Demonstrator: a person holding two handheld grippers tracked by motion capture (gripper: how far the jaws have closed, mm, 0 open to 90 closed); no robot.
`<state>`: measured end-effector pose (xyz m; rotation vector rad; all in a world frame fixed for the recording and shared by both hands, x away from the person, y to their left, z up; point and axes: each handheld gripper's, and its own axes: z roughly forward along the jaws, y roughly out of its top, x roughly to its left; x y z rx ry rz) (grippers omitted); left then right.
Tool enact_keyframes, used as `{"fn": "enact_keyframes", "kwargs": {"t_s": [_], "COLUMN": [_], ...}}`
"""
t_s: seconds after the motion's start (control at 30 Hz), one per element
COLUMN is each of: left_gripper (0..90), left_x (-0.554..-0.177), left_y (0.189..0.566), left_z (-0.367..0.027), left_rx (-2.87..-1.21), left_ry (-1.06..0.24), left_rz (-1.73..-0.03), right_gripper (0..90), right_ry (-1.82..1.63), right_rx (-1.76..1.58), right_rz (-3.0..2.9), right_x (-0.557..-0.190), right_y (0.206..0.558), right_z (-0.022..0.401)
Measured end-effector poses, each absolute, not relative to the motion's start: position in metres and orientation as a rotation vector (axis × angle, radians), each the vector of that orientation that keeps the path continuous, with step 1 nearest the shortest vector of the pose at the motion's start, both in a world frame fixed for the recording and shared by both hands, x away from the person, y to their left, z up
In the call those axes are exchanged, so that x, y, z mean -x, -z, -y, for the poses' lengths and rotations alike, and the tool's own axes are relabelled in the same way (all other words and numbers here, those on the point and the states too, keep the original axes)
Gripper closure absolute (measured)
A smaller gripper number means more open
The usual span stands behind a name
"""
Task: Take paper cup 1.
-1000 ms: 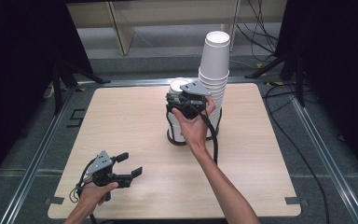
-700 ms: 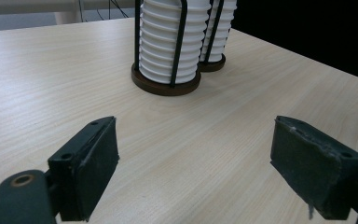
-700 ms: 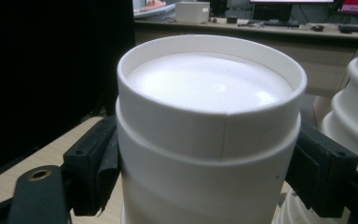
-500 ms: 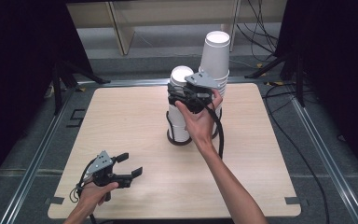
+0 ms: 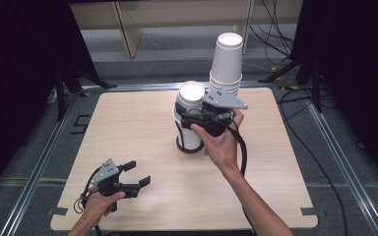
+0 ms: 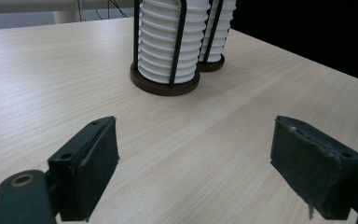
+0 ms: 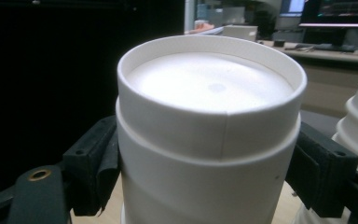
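Raised since a second ago: right gripper [image 5: 197, 119] now sits higher on the near stack, lifting the top white paper cup [image 7: 209, 121]. Left to right: left gripper [image 5: 137, 173] rests low near the pale wooden tabletop [image 5: 128, 128] front edge, fingers [image 6: 86, 175] parted, holding nothing, unmoved. Near stack of upturned white cups in its black wire holder [image 5: 189, 140] stands mid-table, axis upright. Right fingers [image 7: 93, 163] clamp the top cup's sides; pull should run straight up along that axis. Taller cup stack [image 5: 226, 64] stands just beside, right; the right hand is nearer.
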<state>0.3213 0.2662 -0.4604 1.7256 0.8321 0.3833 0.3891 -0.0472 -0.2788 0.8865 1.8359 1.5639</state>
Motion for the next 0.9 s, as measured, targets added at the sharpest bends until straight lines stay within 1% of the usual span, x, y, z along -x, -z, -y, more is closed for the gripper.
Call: {"fn": "enact_keyframes", "kwargs": {"t_s": [0.1,0.27,0.53,0.9], "left_gripper": [14.7,14.7,14.7,14.7], "left_x": [-0.322,-0.323,-0.323,-0.324], "left_y": [0.461,0.461,0.46,0.458], "left_z": [-0.266,-0.266,-0.265,-0.264], "left_rx": [-1.717,-1.71,-1.697,-1.707], "left_ry": [-0.38,-0.376,-0.365,-0.367], "left_rz": [-0.826,-0.825,-0.813,-0.801], "right_gripper": [20.2,20.1,20.1,20.1], "right_ry": [-1.593,-1.636,-1.601,-1.634], "right_rx": [-0.9,-0.894,-0.875,-0.857], "right_rz": [-1.883,-1.934,-2.03,-2.094], "right_x": [-0.38,-0.374,-0.377,-0.374], "right_y": [0.292,0.313,0.345,0.365], "right_z": [0.048,0.05,0.047,0.047]}}
